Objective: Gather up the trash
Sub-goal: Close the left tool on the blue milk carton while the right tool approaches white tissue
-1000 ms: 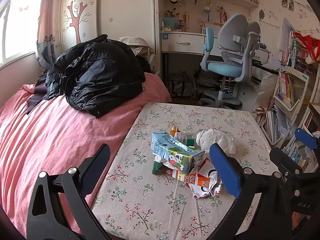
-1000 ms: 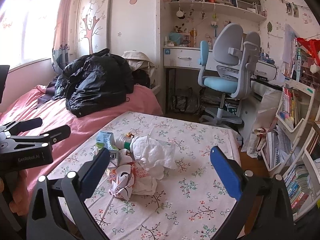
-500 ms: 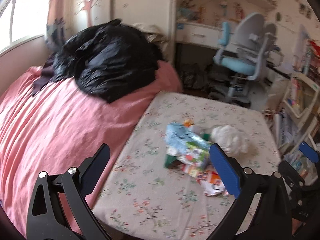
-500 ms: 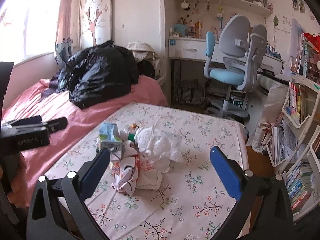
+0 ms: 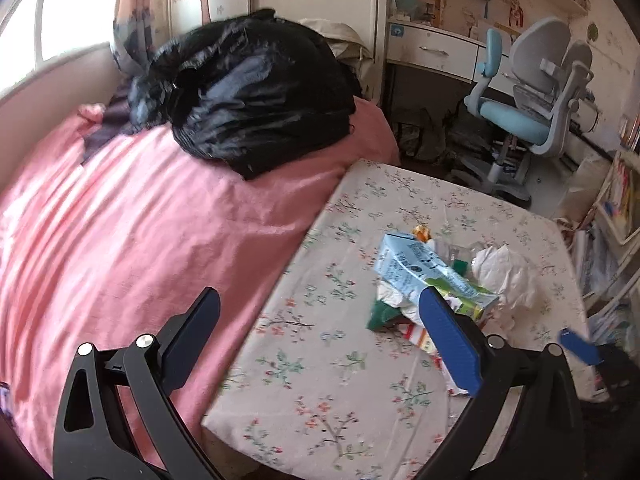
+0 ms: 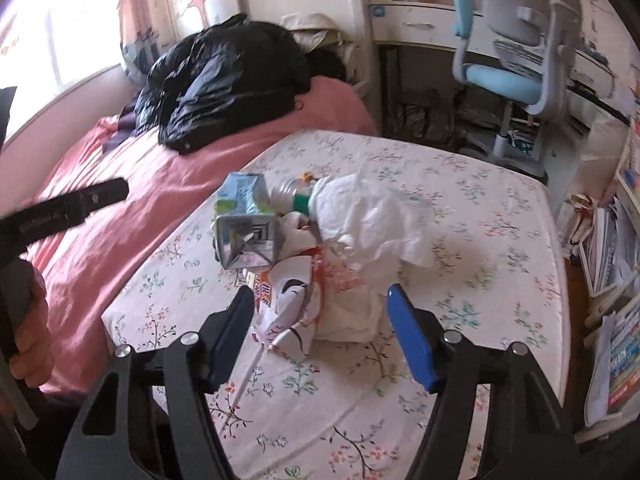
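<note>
Loose trash heap on the floral table, both grippers near it.
The right gripper (image 6: 320, 336), jaws apart and just closing on nothing yet, may pinch only the crumpled wrapper (image 6: 292, 300) and scatter the milk carton (image 6: 246, 236) and tissue (image 6: 368, 216). The left gripper (image 5: 320, 336) gapes empty beside the pink bed (image 5: 132, 232); the table (image 6: 500, 216) stands in a cluttered bedroom.

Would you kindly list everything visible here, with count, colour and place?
crushed drink carton: one, pale blue and green, left of the trash pile
crumpled white tissue: one, white, right of the carton
torn printed wrapper: one, white and orange, nearest the right tool
floral tablecloth: one, cream, under the pile
shiny black jacket: one, on the pink bedspread
desk chair: one, grey and blue, by the desk
left tool: open, empty
right tool: jaws just narrowing, nothing gripped
</note>
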